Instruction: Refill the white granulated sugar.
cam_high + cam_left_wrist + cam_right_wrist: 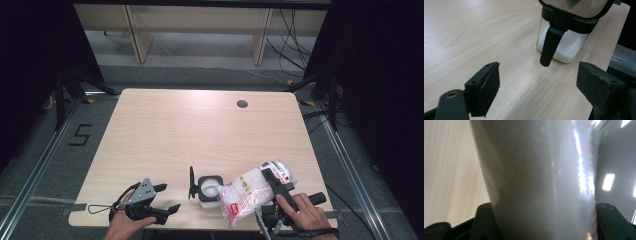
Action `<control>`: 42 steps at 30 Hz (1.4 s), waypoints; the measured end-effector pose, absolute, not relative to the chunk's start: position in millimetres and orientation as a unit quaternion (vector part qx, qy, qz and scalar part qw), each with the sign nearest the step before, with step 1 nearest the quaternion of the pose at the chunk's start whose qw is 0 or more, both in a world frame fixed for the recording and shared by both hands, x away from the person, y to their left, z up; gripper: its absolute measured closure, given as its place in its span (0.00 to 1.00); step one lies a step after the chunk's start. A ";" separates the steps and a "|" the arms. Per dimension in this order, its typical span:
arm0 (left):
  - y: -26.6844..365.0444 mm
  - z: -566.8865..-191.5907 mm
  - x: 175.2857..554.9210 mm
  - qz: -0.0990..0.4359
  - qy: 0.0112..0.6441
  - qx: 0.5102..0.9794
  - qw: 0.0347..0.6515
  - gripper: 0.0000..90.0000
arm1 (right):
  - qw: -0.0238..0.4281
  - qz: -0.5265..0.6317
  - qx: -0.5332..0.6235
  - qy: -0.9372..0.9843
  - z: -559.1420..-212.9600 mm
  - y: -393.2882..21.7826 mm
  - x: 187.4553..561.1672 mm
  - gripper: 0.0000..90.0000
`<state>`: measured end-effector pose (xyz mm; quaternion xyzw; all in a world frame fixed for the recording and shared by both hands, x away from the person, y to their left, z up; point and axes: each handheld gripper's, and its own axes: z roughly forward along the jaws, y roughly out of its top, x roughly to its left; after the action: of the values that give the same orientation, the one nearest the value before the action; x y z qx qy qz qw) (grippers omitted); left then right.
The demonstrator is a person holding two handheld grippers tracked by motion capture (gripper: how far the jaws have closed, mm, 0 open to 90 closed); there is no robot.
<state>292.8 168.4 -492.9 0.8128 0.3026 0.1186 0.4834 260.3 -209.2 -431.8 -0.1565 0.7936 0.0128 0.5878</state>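
The right hand-held gripper (pixel 270 186) pinches a tilted sugar bag (pixel 250 192) over the open canister (pixel 210 190) — already partly filled; the left hand-held gripper (pixel 167 197) rests spread on the desk (pixel 200 130).

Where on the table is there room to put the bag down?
Most of the table is bare: everything behind the jar up to the round hole. The front edge is crowded with the jar, bag and both grippers.

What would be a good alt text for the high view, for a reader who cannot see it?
The right gripper tilts a clear plastic bag of white grains over an open square black-rimmed container near the front edge of a light wooden table. The left gripper rests open beside it.
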 end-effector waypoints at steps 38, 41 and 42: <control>169.1 -491.5 292.9 0.122 0.299 0.813 0.484 0.20 | 0.503 0.166 -0.054 0.847 -449.6 -230.7 272.6 0.56; 168.7 -491.4 293.1 0.122 0.302 0.813 0.483 0.20 | 0.490 0.204 -0.050 0.846 -448.2 -237.4 277.8 0.56; 168.0 -491.7 293.0 0.122 0.301 0.812 0.485 0.20 | 0.490 0.213 -0.052 0.844 -447.6 -239.5 279.3 0.56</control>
<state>293.0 168.0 -491.7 0.8122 0.3010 0.1215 0.4847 279.3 -239.5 -447.6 -0.0524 0.8437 0.2134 0.4897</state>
